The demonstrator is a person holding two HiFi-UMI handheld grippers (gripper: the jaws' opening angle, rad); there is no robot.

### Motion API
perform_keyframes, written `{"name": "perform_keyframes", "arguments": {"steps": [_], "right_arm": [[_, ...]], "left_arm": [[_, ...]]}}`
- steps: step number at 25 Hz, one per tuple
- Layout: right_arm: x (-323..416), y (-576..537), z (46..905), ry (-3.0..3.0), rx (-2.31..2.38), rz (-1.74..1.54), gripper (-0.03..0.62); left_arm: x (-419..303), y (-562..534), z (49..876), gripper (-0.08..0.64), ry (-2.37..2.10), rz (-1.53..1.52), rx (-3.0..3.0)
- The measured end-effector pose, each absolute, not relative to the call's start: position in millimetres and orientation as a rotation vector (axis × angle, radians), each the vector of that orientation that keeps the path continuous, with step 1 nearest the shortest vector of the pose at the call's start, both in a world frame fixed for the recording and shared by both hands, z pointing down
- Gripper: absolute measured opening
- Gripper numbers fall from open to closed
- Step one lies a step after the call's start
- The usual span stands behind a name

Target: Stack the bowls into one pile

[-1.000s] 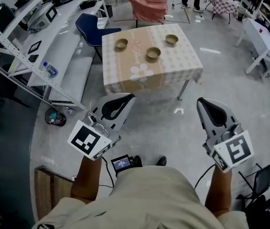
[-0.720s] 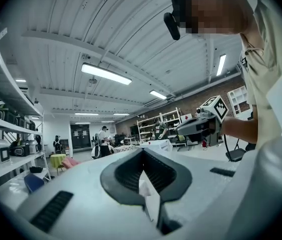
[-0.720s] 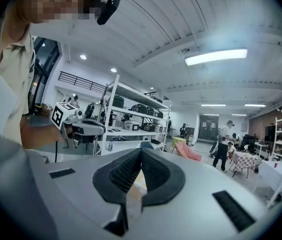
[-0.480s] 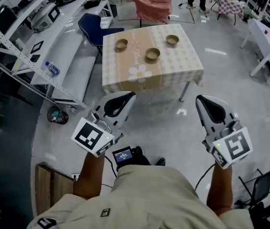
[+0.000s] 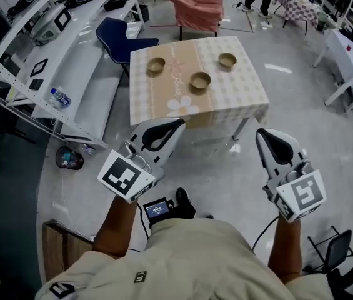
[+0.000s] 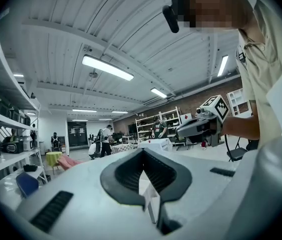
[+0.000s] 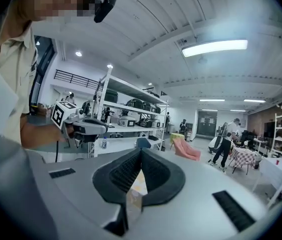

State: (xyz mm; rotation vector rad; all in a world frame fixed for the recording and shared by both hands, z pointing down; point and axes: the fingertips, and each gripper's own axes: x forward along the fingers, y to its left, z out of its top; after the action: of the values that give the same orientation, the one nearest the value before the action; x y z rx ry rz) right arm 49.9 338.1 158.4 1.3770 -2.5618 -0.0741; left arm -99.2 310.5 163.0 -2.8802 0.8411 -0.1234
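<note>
Three brown bowls stand apart on a table with a beige checked cloth: one at the back left, one in the middle, one at the back right. Both grippers hang over the floor, well short of the table. My left gripper points at the table's near left corner, its jaws meeting at the tips with nothing between them. My right gripper is below the near right corner, also shut and empty. Each gripper view shows its own closed jaws and the room beyond.
Metal shelving with equipment runs along the left. A blue chair and a pink-draped chair stand behind the table. There is a white table at the right, a bin on the floor at the left, and a folding chair by my right elbow.
The table and bowls have drifted slightly lower and nearer in the head view. The left gripper has edged up toward the table's corner. Both grippers stay shut.
</note>
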Motion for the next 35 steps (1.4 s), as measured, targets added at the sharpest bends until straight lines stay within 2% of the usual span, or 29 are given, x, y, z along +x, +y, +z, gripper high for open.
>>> {"name": "perform_keyframes", "arguments": {"steps": [12,18,27,35], "right_arm": [[11,226,174,-2.517,1.416,-0.052,0.003],[16,185,181,-2.5,1.395,-0.037,0.003],[44,117,191,-2.557,1.301,-0.015,0.003],[82,52,198,-2.626,1.165,-0.046,0.003]], "left_arm": [[-130,206,173,0.006,0.796,-0.066,-2.9],[-130,170,183,0.006,0.842,-0.098,-2.928],[-95,105,193,0.006,0.954,-0.133,-2.913],[-36,47,190,0.006,1.036,-0.156,-2.857]]}}
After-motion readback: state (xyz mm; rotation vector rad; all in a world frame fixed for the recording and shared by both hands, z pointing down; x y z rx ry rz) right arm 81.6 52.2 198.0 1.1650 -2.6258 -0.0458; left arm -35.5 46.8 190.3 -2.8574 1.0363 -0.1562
